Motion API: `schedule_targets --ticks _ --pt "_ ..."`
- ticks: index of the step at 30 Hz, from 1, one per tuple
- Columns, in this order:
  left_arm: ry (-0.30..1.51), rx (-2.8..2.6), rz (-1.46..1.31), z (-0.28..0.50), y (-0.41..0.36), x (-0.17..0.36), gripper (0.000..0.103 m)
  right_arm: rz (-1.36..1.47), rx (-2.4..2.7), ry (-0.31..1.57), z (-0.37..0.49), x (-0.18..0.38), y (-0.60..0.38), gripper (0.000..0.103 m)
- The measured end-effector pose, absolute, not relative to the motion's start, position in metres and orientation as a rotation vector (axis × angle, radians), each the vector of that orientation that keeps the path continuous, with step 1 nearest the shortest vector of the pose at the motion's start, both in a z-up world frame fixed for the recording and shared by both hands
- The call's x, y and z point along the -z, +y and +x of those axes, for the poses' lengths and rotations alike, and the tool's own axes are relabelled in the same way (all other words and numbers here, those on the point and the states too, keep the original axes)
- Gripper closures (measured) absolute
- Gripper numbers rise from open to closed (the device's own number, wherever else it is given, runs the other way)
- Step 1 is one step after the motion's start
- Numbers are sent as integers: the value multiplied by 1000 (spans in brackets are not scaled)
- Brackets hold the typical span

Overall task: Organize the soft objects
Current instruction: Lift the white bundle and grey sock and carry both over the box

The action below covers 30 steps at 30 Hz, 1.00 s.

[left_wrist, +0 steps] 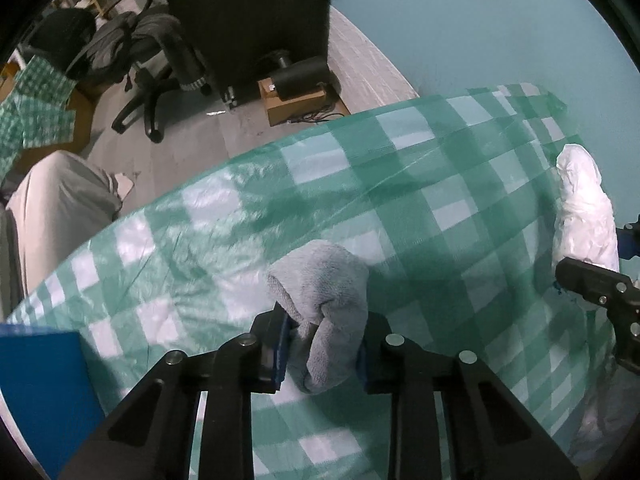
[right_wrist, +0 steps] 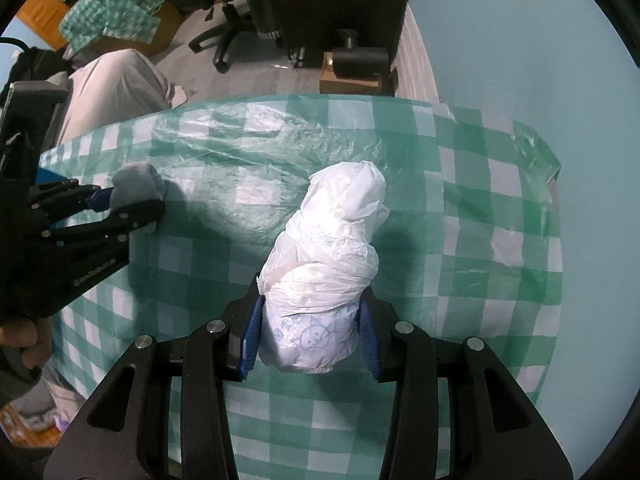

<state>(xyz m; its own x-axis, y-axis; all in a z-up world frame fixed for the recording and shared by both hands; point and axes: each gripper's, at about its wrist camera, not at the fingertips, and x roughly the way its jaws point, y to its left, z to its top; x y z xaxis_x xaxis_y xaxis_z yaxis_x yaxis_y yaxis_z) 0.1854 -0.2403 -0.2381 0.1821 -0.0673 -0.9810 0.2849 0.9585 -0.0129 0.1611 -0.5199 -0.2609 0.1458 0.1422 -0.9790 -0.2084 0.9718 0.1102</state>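
A rolled grey fleece cloth [left_wrist: 320,280] lies on the green-and-white checked tablecloth [left_wrist: 400,180], and my left gripper [left_wrist: 324,344] is shut on its near end, blue pads pressing both sides. The right wrist view shows that gripper [right_wrist: 132,200] at the left edge with the grey cloth [right_wrist: 136,184] in it. A white plastic-wrapped bundle [right_wrist: 332,248] with a pale printed bottom sits between the blue pads of my right gripper [right_wrist: 310,328], which is shut on its lower part. From the left wrist view the bundle [left_wrist: 584,208] and the right gripper [left_wrist: 592,284] appear at the far right.
A blue box [left_wrist: 40,380] sits at the table's near left corner. Beyond the table edge are a person's leg in light trousers [left_wrist: 60,200], an office chair [left_wrist: 152,60], a cardboard box [left_wrist: 300,100] and a dark cabinet. A hand [right_wrist: 20,336] holds the left gripper.
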Motion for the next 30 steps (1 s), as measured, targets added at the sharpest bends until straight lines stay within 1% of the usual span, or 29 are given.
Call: schedule_targets --ticks 15,30 --pt "1253 230 121 128 -205 183 77 -137 -309 1363 138 224 -492 62" --pt "1227 155 17 66 -153 142 77 -171 -382 1346 104 196 -449 62"
